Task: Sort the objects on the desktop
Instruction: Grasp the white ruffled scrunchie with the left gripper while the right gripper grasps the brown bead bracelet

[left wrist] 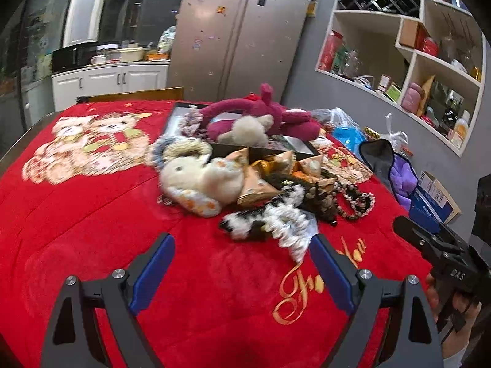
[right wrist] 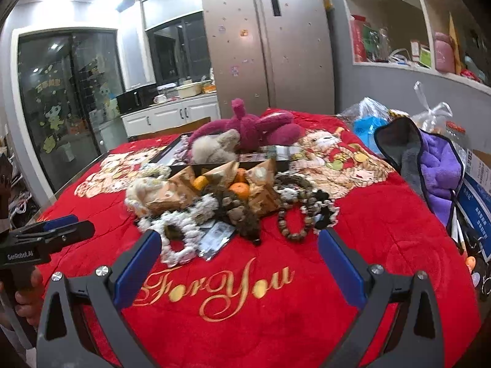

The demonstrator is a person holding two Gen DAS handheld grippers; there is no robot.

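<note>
Clutter sits heaped in the middle of a worktop under a red blanket [right wrist: 368, 245] printed with bears and gold "For You" lettering. At the back of the heap a magenta plush [right wrist: 254, 125] sprawls over a dark tray [right wrist: 172, 150], with a beige plush [right wrist: 214, 147] lying against it. Nearer, a white plush [left wrist: 199, 178] lies at the left of the pile beside tan pyramid packets [left wrist: 254, 187], and two oranges [right wrist: 239, 190] show among the packets in the right wrist view. In front of them lie a white-and-black fuzzy ring [right wrist: 181, 236], a brown furry toy [right wrist: 242, 217], a small dark packet [right wrist: 214, 239] and bead bracelets [right wrist: 294, 220], all touching or overlapping one another. A grey-and-purple cloth [right wrist: 429, 168] drapes at the right edge of the worktop, next to a blue bag [right wrist: 368, 125] and a clear bag [right wrist: 429, 113].

Both grippers hang above the bare blanket on the near side of the heap. The left gripper [left wrist: 242, 266] has its blue pads spread wide with nothing between them; the fuzzy ring lies just beyond its tips. The right gripper [right wrist: 239, 257] is likewise spread wide and holds nothing, its tips just short of the ring and bracelets. Each shows at the edge of the other's view, gripped by a hand [right wrist: 27, 291].

A fridge [right wrist: 270, 46], white cabinets [right wrist: 172, 113] and wall shelves [left wrist: 414, 55] stand behind.
</note>
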